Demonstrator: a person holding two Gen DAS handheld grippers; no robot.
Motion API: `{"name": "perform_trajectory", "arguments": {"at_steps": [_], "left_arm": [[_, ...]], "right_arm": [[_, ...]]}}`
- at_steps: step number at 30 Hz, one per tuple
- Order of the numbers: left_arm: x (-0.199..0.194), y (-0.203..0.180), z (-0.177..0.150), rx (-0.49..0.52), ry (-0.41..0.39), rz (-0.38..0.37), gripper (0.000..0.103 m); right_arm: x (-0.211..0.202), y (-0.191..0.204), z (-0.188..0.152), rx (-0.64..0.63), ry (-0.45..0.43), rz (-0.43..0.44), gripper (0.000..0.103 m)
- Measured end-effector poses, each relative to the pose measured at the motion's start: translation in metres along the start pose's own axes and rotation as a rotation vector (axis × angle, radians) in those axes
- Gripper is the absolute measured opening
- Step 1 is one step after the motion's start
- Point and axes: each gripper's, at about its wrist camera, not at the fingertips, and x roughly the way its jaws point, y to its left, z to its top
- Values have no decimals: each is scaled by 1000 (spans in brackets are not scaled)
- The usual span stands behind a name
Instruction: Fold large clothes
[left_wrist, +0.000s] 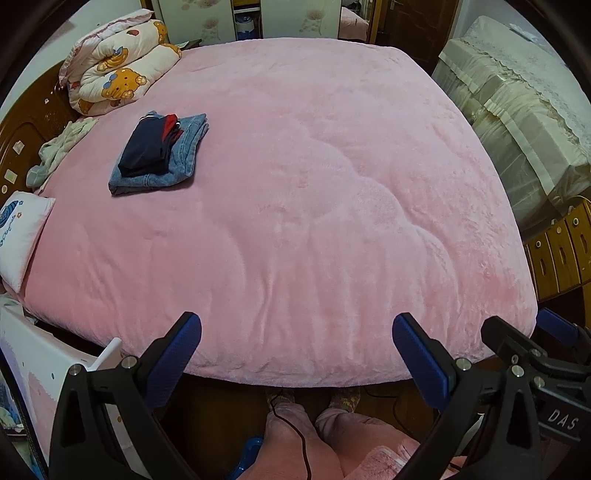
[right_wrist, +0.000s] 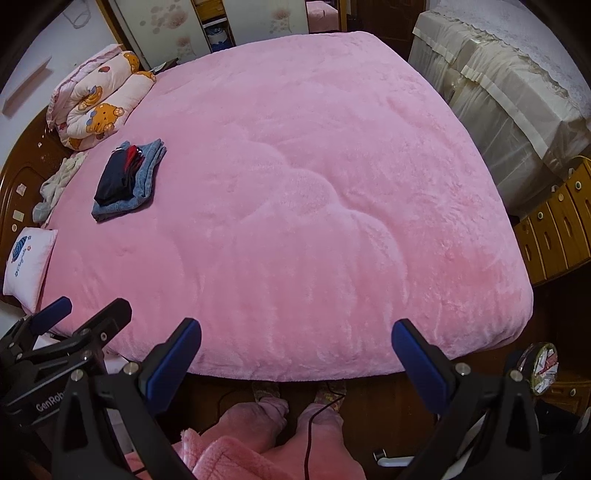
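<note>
A folded stack lies on the pink bed (left_wrist: 314, 184) at the far left: a dark navy garment with red trim (left_wrist: 147, 146) on top of folded blue jeans (left_wrist: 184, 155). The stack also shows in the right wrist view (right_wrist: 122, 177). A crumpled pale garment (left_wrist: 55, 151) lies at the bed's left edge by the headboard. My left gripper (left_wrist: 295, 332) is open and empty above the bed's near edge. My right gripper (right_wrist: 295, 339) is open and empty beside it, also at the near edge.
A rolled bear-print quilt (left_wrist: 122, 70) lies at the far left corner. A small white pillow (left_wrist: 22, 236) sits at the left edge. A covered cabinet (left_wrist: 517, 122) and wooden drawers (left_wrist: 561, 251) stand to the right. The person's pink-clad legs (left_wrist: 314, 435) are below.
</note>
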Motion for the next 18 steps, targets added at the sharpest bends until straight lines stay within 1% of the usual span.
{"name": "perform_trajectory", "arguments": {"at_steps": [9,18], "left_arm": [[-2,-1,-1,-6,-2,11,102],[-2,-1,-1,-7,0,6,102]], "right_arm": [[0,1,1,-4,3,-2,103],[-2,3,-2,-2,-4,-7,103]]}}
